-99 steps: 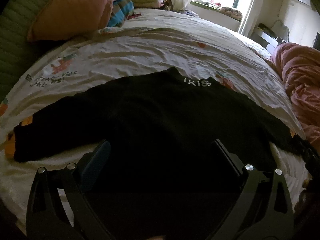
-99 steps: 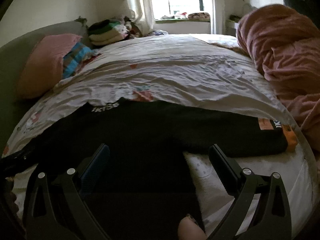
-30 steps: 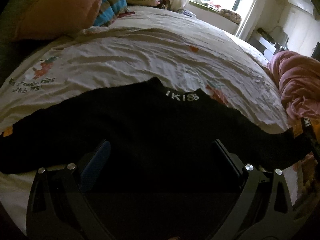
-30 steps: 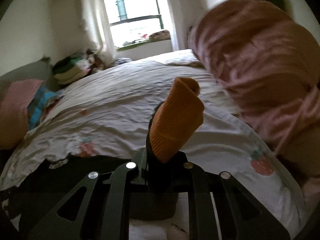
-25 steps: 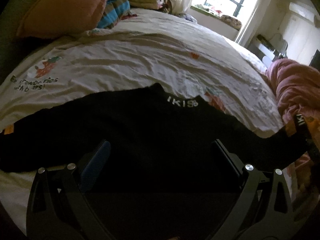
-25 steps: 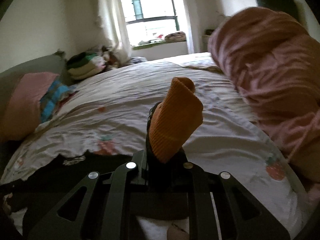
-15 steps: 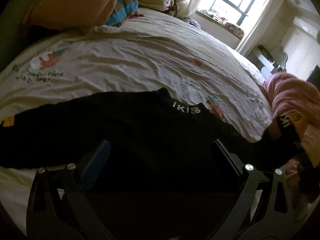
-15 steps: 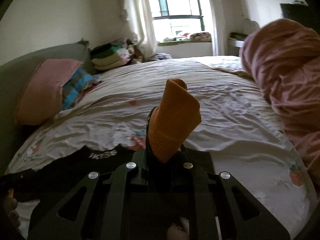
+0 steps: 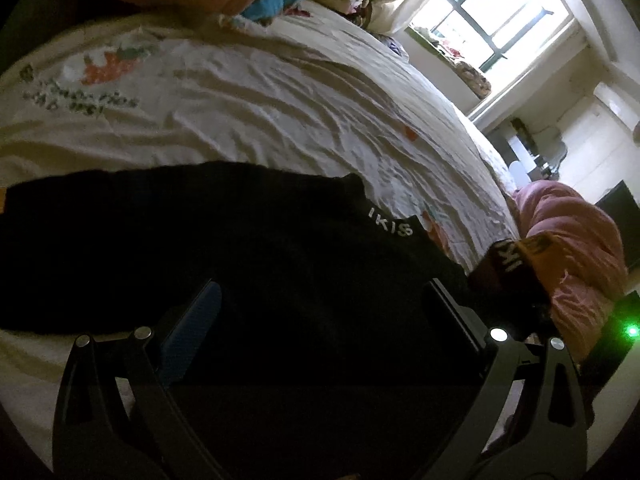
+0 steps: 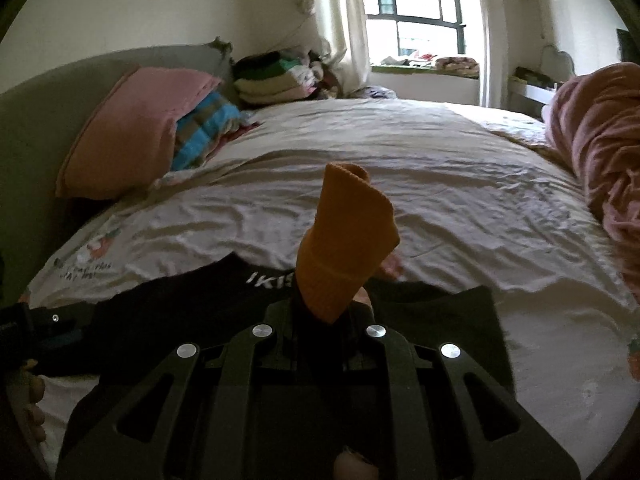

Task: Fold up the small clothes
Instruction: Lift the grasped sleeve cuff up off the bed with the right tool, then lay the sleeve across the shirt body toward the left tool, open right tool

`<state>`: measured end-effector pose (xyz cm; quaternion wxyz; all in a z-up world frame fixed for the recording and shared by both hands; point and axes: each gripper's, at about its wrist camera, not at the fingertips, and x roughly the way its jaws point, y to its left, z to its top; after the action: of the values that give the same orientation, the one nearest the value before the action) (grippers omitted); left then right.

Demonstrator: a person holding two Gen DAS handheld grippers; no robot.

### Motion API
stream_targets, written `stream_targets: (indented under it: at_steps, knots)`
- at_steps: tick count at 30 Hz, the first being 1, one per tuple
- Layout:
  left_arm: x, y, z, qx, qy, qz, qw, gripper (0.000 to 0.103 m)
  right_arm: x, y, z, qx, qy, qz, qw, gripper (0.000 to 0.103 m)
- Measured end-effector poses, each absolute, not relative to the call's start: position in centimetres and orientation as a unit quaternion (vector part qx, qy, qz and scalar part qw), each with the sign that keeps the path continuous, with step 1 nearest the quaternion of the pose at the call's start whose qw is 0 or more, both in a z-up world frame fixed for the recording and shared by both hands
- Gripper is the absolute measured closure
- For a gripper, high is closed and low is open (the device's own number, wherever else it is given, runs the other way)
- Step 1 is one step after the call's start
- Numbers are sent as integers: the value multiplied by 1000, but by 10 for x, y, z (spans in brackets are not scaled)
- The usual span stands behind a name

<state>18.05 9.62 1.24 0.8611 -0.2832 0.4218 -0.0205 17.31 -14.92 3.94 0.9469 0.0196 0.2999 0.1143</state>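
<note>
Right wrist view: right claw (image 10: 320, 312) pinches orange cuff (image 10: 346, 236); left claw (image 9: 320, 308) spread above black sweater (image 9: 240, 248).

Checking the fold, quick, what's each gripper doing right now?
Left gripper: open, hovering over the black sweater, holding nothing.
Right gripper: closed on the sweater's orange cuff, lifted over the body.

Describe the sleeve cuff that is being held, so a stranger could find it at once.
Start at the wide bed sheet, then the black sweater spread on its near edge. The orange ribbed cuff stands up, pinched by the right gripper, the only orange fabric raised off the bed.
</note>
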Motion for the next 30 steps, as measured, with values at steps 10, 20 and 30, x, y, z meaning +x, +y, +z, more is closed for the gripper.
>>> stream_targets:
  at_steps: [10,20,30]
  knots:
    - [181,113,-19,-329,433,-48,838,9,182,-95,7,1,323,157,933,88]
    - [186,102,-26,-330,442,-75,831,20,157,-82,4,0,326,248,912,56]
    - [208,61,-60,-305,500,-84,806,47,135,-151,8,31,342,206,916,52]
